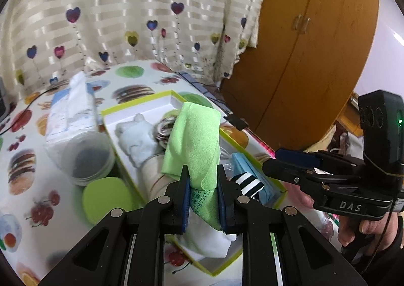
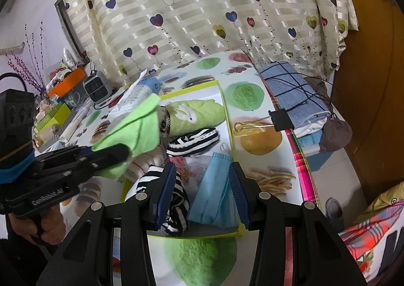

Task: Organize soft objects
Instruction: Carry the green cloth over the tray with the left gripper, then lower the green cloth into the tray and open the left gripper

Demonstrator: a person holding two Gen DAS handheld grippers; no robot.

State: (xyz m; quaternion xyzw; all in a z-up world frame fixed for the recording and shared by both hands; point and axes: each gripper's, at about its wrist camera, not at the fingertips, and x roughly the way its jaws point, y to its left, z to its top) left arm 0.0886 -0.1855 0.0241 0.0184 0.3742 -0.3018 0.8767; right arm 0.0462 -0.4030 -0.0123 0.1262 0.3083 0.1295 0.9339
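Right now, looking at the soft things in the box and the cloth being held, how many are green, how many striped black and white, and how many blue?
Green: 2, the green cloth in the left gripper and the rabbit towel.
Black-and-white striped: 2, one sock and another sock.
Blue: 1, the face mask.
Total: 5

The left tool (image 1: 202, 195) is pinching closed, pointing downward toward twelve o'clock. The right tool (image 2: 202, 192) is sitting half open, a hand (image 1: 373, 230) gripping its handle.
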